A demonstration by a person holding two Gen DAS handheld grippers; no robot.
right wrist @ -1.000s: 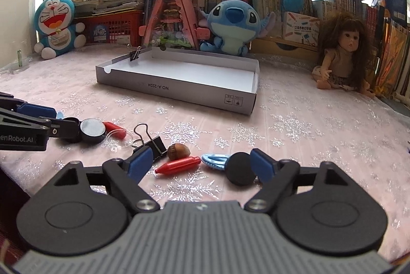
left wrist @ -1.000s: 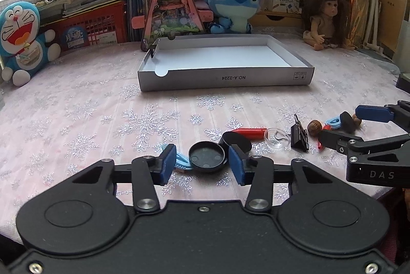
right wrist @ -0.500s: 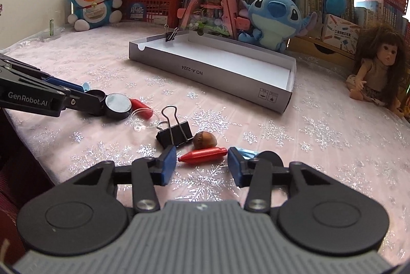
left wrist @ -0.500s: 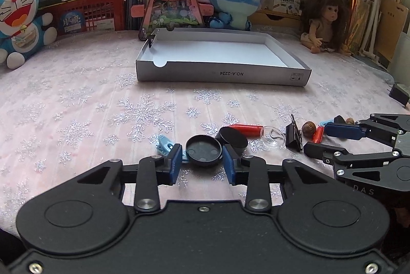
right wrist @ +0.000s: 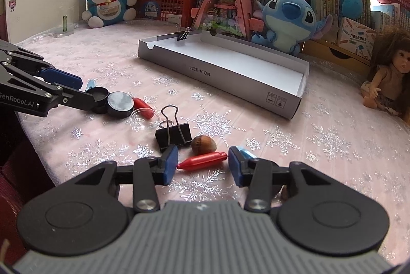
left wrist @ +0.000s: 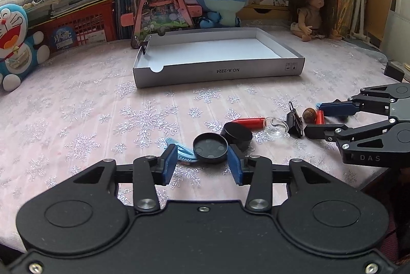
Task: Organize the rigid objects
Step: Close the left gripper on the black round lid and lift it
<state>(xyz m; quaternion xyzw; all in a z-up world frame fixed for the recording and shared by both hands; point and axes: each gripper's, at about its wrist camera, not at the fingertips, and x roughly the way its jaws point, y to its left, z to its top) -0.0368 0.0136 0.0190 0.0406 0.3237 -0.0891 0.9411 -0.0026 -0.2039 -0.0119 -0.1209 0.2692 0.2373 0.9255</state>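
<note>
Left tongs (left wrist: 202,166) have widened again since half a second ago: the blue pads now stand clear of the black round lid (left wrist: 210,147), which sits on the counter (left wrist: 77,104) between them, not pinched. Looks like a regrip or a released try, so that lid isn't lifted yet. Right tongs (right wrist: 203,165) have shifted left over the last second, off the black disc and onto the red crayon (right wrist: 202,160); they're spread, with the crayon lying crosswise between the pads, tips near each pad, contact unclear. My read: both sides are at pre-grasp, nothing carried. The grey cardboard tray (left wrist: 220,71) at the far middle holds no loose items; only a binder clip (right wrist: 182,35) is clamped on its far-left rim. The rest sit in a near cluster: second black disc (left wrist: 237,134), clear plastic piece (left wrist: 276,127), big binder clip (right wrist: 173,134), hazelnut (right wrist: 203,144), blue clips.
</note>
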